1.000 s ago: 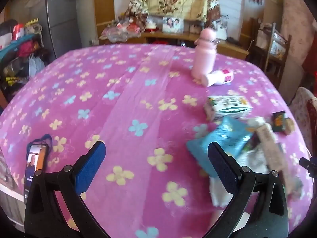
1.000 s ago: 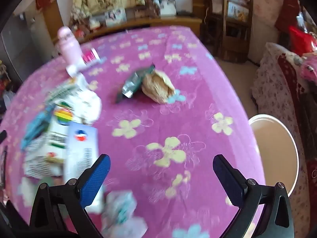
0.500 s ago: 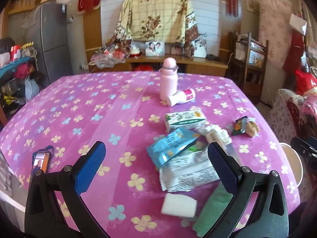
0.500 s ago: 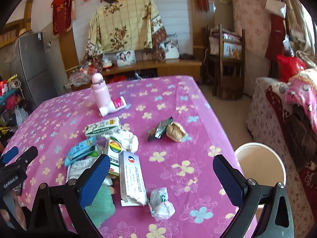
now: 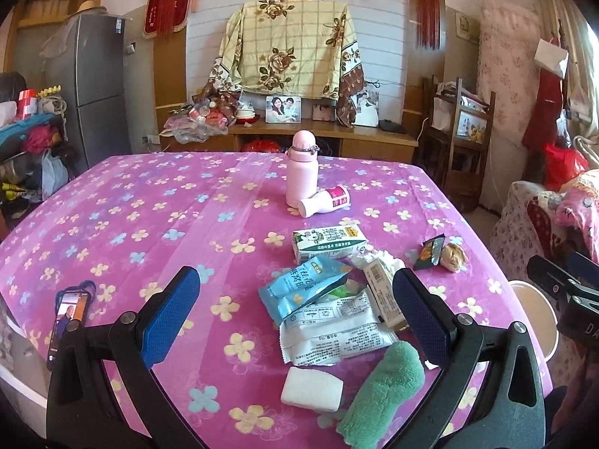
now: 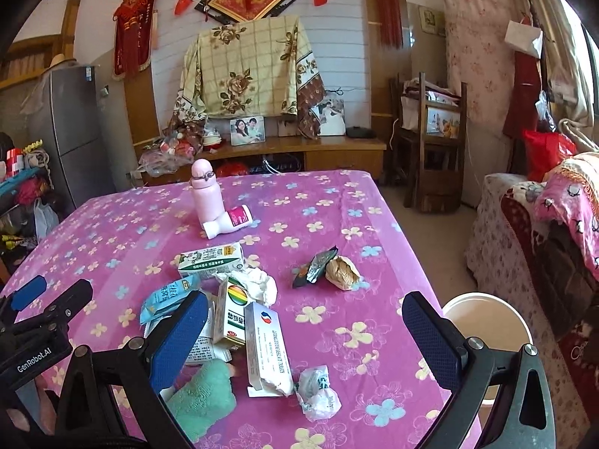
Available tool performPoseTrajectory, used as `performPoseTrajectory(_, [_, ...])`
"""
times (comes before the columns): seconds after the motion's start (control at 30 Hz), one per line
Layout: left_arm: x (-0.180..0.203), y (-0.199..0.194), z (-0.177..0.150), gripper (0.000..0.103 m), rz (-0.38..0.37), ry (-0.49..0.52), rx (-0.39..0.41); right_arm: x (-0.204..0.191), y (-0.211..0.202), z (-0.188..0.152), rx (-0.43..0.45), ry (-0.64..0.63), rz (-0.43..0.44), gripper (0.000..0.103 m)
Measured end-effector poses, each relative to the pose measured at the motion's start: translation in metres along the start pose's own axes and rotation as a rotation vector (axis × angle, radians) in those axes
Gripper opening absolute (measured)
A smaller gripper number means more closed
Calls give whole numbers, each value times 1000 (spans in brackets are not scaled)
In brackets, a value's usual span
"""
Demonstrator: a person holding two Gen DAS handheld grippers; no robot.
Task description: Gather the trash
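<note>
The left gripper [image 5: 295,314] fills the lower part of its own view, jaws spread wide, blue pads [image 5: 170,312] facing each other, nothing between them. The right gripper [image 6: 305,340] sits the same way at the bottom of its view, jaws wide apart and empty, one pad [image 6: 179,340] left of centre and the other at lower right. Each shows in the other's view: the right one at the right edge of the left view, the left one at the lower left of the right view.
</note>
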State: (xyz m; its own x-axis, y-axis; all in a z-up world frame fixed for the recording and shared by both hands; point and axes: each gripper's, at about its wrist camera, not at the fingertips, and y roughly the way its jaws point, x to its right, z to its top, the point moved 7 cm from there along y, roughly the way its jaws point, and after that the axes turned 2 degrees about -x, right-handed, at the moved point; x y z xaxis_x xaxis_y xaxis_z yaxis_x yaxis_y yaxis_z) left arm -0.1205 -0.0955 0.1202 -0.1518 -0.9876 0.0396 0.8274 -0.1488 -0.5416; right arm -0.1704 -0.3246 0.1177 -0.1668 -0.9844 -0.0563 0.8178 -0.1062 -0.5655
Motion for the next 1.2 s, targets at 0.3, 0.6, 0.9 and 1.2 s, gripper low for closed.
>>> performPoseTrajectory(0.3, [-2,1,0,102,-5,-13,-5,-3,-5,2,16,-8,-1,103])
performPoseTrajectory(0.6, [-2,0,1,102,-3,-21,7,-5,-5,3,15,-4,3,103])
performPoseTrajectory(0.9, [0,-3,3,102,0,-15,21,-4,-4,2,12,-2,2,103])
performPoseTrajectory(1.2, [2,-3,2,102,0,-17,25,-4,-4,2,11,0,2,103])
